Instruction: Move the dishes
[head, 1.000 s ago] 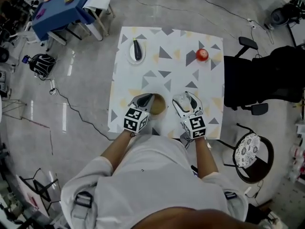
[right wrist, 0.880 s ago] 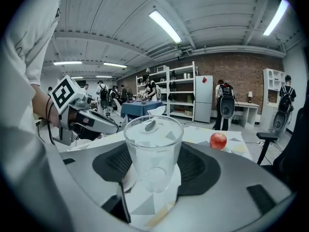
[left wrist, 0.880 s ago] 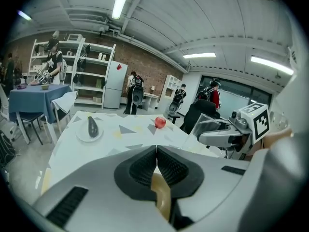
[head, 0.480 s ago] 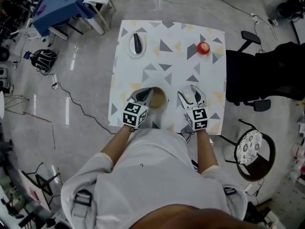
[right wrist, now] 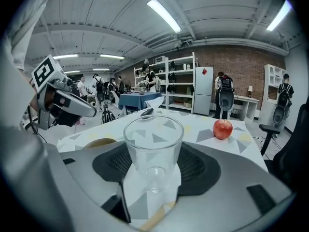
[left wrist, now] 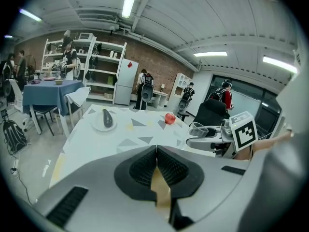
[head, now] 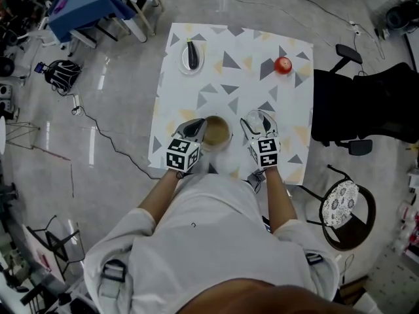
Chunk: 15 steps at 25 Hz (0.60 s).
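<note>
A clear glass (right wrist: 153,146) stands upright between the pads of my right gripper (right wrist: 154,164), which is shut on it just above the patterned tablecloth (head: 229,77). In the head view that right gripper (head: 256,122) is near the table's front edge. To its left my left gripper (head: 198,128) is shut on the rim of a brown bowl (head: 217,132). In the left gripper view the left gripper (left wrist: 157,161) has its pads together, with a thin tan edge pinched between them. The bowl (right wrist: 99,142) also shows low at the left of the right gripper view.
A white plate with a dark eggplant (head: 191,57) sits at the far left of the table, a red apple (head: 283,65) at the far right. A black office chair (head: 366,110) and a round stool (head: 340,205) stand to the right. A blue table (head: 91,5) is far left.
My right gripper has come down toward the table with the glass. The left gripper and the bowl have shifted only slightly, and more of the bowl now shows.
</note>
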Motion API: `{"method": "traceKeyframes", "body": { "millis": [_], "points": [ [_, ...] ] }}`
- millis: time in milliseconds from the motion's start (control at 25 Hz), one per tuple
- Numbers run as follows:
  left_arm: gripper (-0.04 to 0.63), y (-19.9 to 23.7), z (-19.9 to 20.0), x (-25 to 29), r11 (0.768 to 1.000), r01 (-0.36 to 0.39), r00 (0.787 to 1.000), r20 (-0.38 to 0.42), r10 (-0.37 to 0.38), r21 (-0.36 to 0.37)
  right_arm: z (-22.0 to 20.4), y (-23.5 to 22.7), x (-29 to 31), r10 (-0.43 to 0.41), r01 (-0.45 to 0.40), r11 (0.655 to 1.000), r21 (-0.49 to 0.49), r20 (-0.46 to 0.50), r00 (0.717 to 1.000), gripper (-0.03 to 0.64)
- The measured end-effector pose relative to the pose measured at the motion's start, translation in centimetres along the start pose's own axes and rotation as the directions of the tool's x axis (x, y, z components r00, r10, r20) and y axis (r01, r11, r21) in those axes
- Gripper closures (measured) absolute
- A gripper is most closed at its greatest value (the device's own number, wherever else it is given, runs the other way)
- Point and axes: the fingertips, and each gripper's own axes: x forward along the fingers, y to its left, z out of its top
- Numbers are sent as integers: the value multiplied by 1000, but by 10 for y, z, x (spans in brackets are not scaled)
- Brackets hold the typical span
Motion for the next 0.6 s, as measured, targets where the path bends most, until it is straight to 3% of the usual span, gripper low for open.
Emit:
{"method": "traceKeyframes", "body": {
  "millis": [600],
  "points": [
    [575,-4,-4,4,1000,2,1000,-9,-2,-7,-24,-3,14,-17,19,999,37,-35,999,342]
  ]
}}
